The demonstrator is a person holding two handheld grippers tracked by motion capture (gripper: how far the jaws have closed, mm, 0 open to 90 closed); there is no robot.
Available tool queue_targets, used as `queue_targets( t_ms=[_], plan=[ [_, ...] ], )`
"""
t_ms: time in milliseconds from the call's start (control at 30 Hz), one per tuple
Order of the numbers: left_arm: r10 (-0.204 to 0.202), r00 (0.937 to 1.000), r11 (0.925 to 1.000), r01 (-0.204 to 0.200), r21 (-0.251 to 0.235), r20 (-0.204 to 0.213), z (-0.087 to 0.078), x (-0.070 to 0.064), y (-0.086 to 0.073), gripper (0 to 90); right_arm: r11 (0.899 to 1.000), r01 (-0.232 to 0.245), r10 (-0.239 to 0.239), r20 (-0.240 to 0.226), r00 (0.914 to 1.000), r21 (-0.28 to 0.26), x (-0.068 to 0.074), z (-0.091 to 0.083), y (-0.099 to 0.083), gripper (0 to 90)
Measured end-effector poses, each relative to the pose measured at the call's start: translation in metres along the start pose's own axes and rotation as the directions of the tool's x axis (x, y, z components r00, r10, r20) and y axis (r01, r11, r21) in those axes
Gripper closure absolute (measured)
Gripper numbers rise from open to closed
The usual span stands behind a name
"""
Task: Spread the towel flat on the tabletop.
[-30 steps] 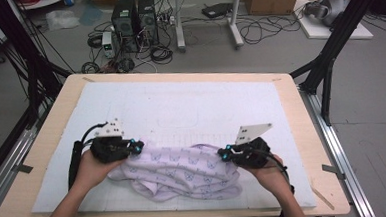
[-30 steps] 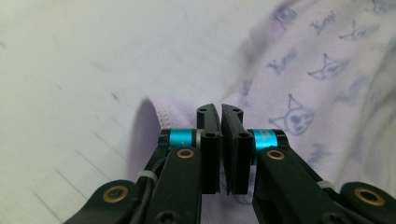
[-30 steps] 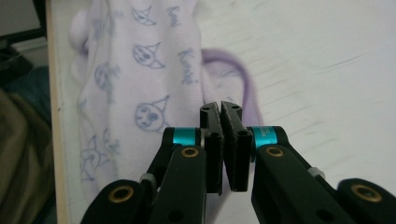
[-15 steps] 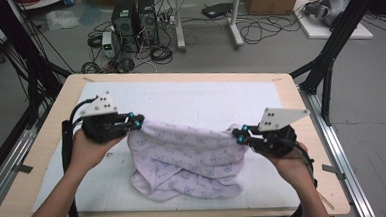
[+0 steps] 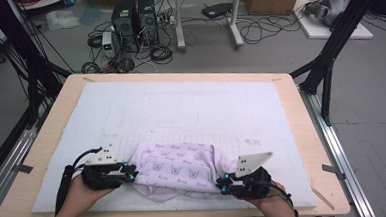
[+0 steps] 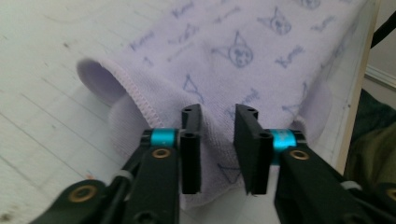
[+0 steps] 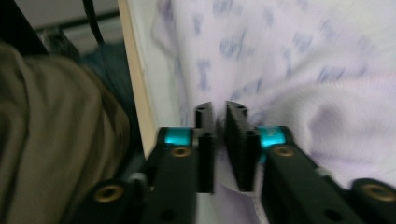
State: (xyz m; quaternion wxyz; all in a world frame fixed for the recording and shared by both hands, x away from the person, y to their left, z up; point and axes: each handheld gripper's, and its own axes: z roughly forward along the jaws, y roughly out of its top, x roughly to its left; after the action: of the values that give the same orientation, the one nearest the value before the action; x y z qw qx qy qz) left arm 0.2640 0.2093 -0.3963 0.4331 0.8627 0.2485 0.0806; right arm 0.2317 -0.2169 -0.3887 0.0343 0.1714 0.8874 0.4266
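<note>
**Lilac towel held at both ends near the front edge of the tabletop**

A lilac towel printed with small blue cat faces and words lies crumpled on the white mat that covers the wooden tabletop. It sits in the near part of the mat, close to the person's side and roughly midway between left and right, bunched into loose folds rather than spread flat.

The left gripper meets the towel's left end. In the left gripper view its jaws stand a little apart with a fold of the cloth bunched between them; the cloth fills the gap, and a stitched hem curls over into a soft roll just to the left of the jaws. The left hand holds the gripper low over the mat, with the grey plate on top tilted upward.

The right gripper meets the towel's right end, near the front edge of the mat. In the right gripper view the jaws are nearly pressed together, pinching a thin fold of the towel in the narrow gap; that view is blurred, so the print shows only as smudges. The edge of the tabletop runs just left of the jaws there, with the person's olive clothing beyond it. The right hand reaches in from the bottom edge of the high view.
</note>
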Motion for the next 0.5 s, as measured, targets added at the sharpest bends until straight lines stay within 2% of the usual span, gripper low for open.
queue_targets(
  t_ms=[100,167,233,300,333,367,400,467,500],
  plan=[
    [0.007,0.9999,0.9990,-0.008,-0.045,-0.013,-0.008,0.005,0.017,63.8,0.998,0.013,-0.011,0.032,0.9994,-0.063,-0.009,-0.014,0.019,70.6],
    [0.019,0.9997,0.9981,-0.020,-0.058,-0.016,-0.008,0.009,0.029,61.7,0.998,0.030,-0.026,0.066,0.9975,-0.062,-0.017,-0.016,0.031,66.4],
    [0.028,0.9992,0.9981,-0.029,-0.054,-0.027,0.000,0.013,0.038,59.5,0.999,0.018,-0.014,0.083,0.9964,-0.040,-0.028,-0.010,0.042,59.5],
    [0.037,0.9988,0.9989,-0.038,-0.027,-0.032,0.013,0.017,0.042,58.6,1.000,0.014,-0.012,0.102,0.9947,-0.015,-0.041,0.002,0.047,54.7],
    [0.041,0.9983,0.9991,-0.042,-0.001,-0.040,0.021,0.020,0.042,58.3,1.000,-0.006,0.006,0.114,0.9935,-0.001,-0.048,0.010,0.047,50.8],
    [0.026,0.9989,0.9996,-0.025,0.015,-0.038,0.029,0.024,0.041,57.6,0.999,-0.040,0.038,0.118,0.9923,0.013,-0.057,0.018,0.046,49.5],
    [0.014,0.9992,0.9993,-0.012,0.036,-0.038,0.035,0.028,0.039,56.8,0.997,-0.069,0.065,0.114,0.9914,0.035,-0.064,0.025,0.044,49.4],
    [0.001,0.9982,0.9955,0.004,0.094,-0.061,0.048,0.036,0.035,56.8,0.988,-0.099,0.085,0.119,0.9892,0.117,-0.075,0.038,0.039,50.3],
    [-0.009,0.9980,0.9908,0.018,0.134,-0.062,0.054,0.039,0.032,59.4,0.982,-0.109,0.090,0.126,0.9879,0.154,-0.079,0.043,0.037,56.7]
  ],
)
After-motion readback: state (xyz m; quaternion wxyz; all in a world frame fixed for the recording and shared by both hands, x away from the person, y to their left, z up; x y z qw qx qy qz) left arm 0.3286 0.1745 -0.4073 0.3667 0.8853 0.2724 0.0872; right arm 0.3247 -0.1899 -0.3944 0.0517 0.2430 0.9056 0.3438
